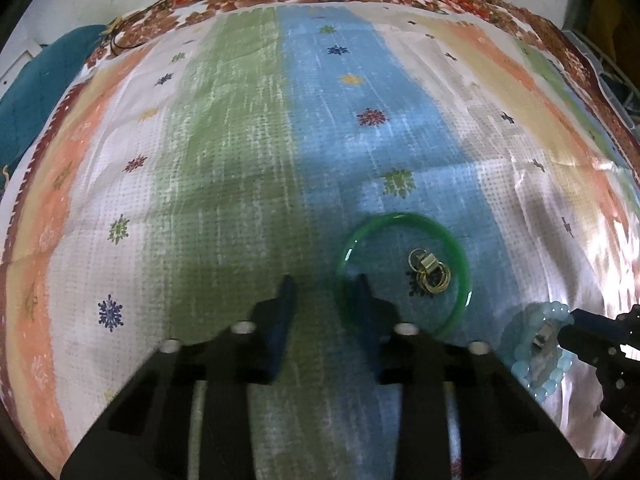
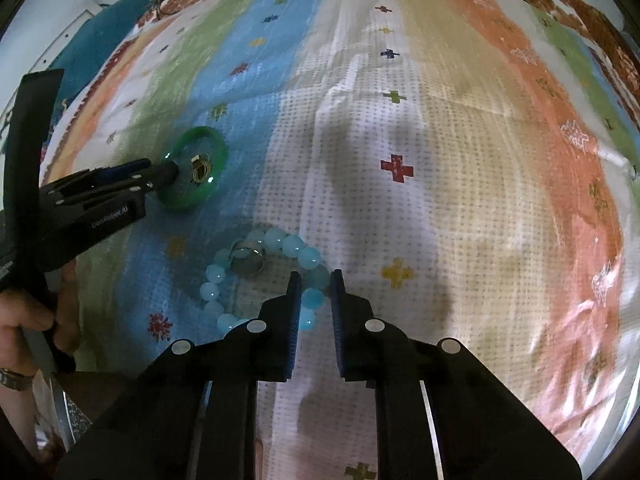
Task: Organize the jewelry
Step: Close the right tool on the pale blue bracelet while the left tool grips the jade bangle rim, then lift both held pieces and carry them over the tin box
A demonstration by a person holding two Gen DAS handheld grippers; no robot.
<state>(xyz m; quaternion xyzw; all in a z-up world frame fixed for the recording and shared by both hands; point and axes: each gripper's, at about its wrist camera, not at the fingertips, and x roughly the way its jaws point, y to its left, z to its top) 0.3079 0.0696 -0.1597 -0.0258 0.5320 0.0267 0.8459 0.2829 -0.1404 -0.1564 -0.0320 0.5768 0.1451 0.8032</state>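
A green bangle (image 1: pixel 402 218) lies flat on the striped cloth (image 1: pixel 240 160) with a small cluster of gold rings (image 1: pixel 430 276) inside it. My left gripper (image 1: pixel 324 290) stands over the bangle's left rim: the right finger is inside the ring, the left finger is outside, and a clear gap shows beside the rim. From the right wrist view the left gripper (image 2: pixel 172 172) touches the bangle (image 2: pixel 216 142). My right gripper (image 2: pixel 316 280) is shut on a pale blue bead bracelet (image 2: pixel 276 238), one bead pinched between its pads. A silver ring (image 2: pixel 248 258) lies inside that bracelet.
A teal cloth (image 1: pixel 40 92) lies past the mat's far left edge, and a thin black wire (image 1: pixel 160 0) runs along the far floral border. A person's hand (image 2: pixel 24 312) with a wristwatch holds the left gripper's handle.
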